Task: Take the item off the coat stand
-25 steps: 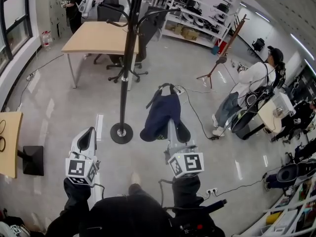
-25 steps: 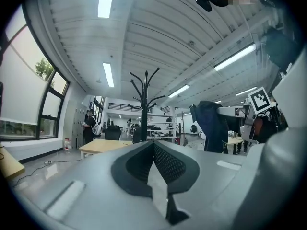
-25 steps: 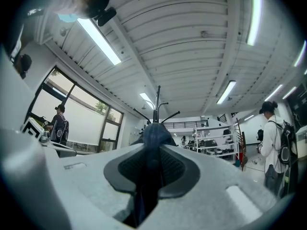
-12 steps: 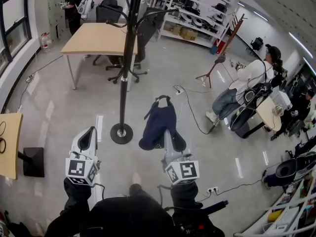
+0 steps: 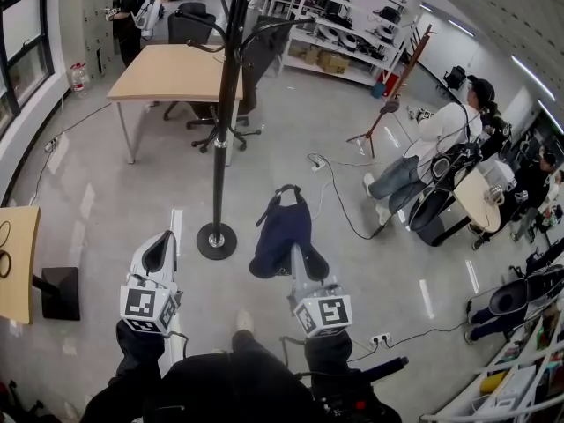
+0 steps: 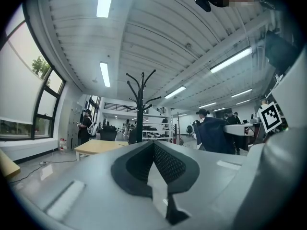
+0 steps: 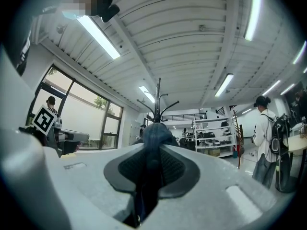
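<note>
The black coat stand (image 5: 220, 139) rises from a round base (image 5: 216, 241) on the grey floor, and its hooks look bare. To its right hangs a dark blue garment (image 5: 282, 227) with a loop at its top, clear of the stand. My right gripper (image 5: 298, 256) is shut on the garment's lower part. In the right gripper view the blue cloth (image 7: 156, 133) fills the gap between the jaws of the right gripper (image 7: 152, 152), with the stand (image 7: 158, 104) behind it. My left gripper (image 5: 159, 249) sits left of the base, shut and holding nothing. The left gripper (image 6: 153, 145) faces the stand (image 6: 139, 123).
A wooden table (image 5: 172, 69) and an office chair (image 5: 220, 122) stand behind the coat stand. A cable (image 5: 339, 192) runs across the floor to the right. A person (image 5: 441, 139) sits at the right by a desk. Shelves (image 5: 352, 33) line the back wall.
My right gripper has come down and back toward me with the dark blue garment in it. The left gripper has stayed where it was.
</note>
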### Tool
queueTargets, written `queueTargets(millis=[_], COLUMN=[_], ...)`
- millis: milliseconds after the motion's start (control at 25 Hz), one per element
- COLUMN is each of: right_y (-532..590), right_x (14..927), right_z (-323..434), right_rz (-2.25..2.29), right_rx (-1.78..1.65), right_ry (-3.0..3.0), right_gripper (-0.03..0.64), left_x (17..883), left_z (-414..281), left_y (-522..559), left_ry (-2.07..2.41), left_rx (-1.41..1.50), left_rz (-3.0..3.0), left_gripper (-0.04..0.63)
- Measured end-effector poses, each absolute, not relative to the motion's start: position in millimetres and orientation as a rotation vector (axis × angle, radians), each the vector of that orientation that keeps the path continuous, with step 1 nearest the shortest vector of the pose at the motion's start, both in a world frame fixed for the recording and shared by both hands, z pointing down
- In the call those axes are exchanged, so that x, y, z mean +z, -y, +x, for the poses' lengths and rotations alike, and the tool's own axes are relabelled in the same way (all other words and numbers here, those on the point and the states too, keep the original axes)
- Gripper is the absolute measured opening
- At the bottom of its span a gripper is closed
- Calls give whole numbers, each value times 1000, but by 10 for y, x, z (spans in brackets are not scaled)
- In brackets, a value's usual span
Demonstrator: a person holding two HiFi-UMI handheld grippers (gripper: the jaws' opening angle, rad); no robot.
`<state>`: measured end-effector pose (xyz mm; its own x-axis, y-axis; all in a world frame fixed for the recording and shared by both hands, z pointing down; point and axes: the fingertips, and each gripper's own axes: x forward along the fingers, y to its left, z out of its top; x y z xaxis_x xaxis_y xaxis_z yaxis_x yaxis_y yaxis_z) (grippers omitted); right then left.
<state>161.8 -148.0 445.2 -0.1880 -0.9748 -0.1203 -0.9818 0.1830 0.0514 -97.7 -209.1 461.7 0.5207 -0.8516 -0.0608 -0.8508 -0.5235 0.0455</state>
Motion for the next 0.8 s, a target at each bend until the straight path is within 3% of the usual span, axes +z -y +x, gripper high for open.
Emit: queueTargets(millis=[800], right_y=[1374], right_x=[4532], right_z=[1479], right_rz=[-1966], right_rx=[167], right_ry=[-2346], right_gripper=[57], left_x=[4512], left_z=[-1074], left_y=[2114], left_ry=[1519], left_rx=[-158], left_rz=[2743], left_gripper=[2])
